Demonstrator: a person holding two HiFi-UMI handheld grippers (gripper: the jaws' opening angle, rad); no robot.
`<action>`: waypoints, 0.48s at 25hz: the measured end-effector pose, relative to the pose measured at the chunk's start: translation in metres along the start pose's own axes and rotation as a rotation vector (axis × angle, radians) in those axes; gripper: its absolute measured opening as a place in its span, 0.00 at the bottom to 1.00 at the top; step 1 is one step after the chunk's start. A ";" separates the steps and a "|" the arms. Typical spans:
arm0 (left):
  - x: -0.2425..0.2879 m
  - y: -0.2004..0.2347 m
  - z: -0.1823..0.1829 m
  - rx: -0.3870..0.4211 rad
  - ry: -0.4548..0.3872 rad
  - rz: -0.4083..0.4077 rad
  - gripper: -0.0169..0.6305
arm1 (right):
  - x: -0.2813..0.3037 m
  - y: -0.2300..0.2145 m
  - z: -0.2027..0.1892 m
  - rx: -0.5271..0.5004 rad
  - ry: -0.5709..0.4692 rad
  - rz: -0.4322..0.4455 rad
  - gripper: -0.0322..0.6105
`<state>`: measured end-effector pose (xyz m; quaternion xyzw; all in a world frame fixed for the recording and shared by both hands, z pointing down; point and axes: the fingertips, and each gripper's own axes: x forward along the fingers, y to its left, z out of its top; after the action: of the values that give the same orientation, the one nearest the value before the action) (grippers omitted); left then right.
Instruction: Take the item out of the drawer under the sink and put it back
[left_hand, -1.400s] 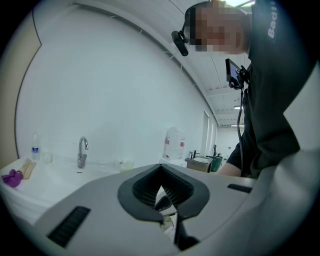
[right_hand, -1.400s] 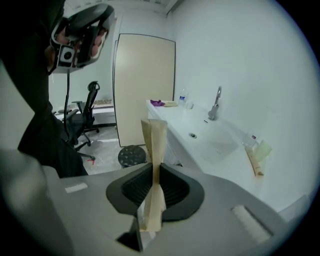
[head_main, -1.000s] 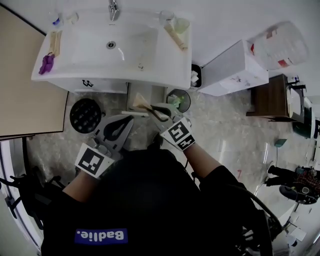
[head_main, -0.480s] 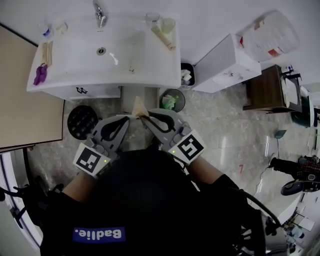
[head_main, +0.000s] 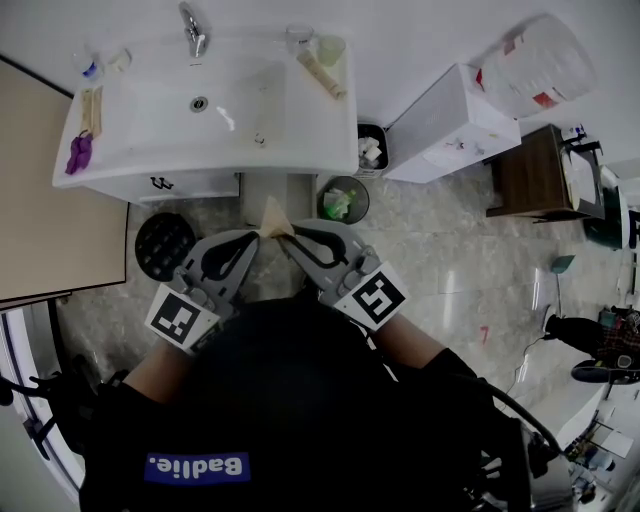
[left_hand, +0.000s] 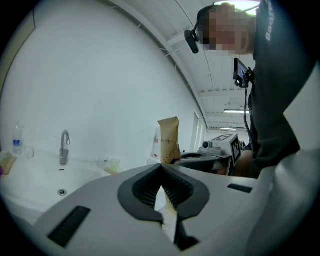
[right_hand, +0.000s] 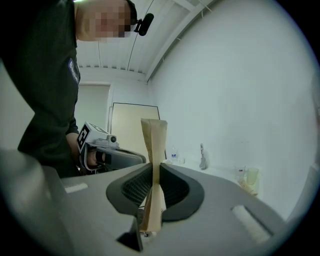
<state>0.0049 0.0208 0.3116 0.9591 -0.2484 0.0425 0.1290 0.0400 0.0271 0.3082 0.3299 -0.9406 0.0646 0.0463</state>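
Right gripper (right_hand: 153, 169) has the tan packet (right_hand: 154, 142) clamped upright between its jaws, held out in front of the sink (head_main: 340, 140), clear of the drawer below. Left gripper (left_hand: 161, 172) hangs just beside it, jaws closed together with nothing between them.

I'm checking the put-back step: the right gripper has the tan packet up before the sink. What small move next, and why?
Probably lower the right gripper toward the space under the sink: its jaws are clamped on the tan packet, held upright in front of the basin, so the return remains to be done; the left gripper is shut and empty.
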 end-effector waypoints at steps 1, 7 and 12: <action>0.000 0.000 0.001 -0.006 -0.005 0.000 0.03 | 0.000 0.000 0.000 0.000 0.002 0.001 0.12; 0.000 0.003 0.002 -0.008 -0.011 0.007 0.03 | 0.001 -0.002 -0.001 -0.006 0.006 0.003 0.12; 0.000 0.004 0.003 -0.003 -0.013 0.016 0.03 | 0.004 -0.009 -0.013 -0.017 0.042 -0.007 0.12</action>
<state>0.0033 0.0162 0.3092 0.9572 -0.2567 0.0367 0.1287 0.0435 0.0196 0.3225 0.3315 -0.9388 0.0635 0.0692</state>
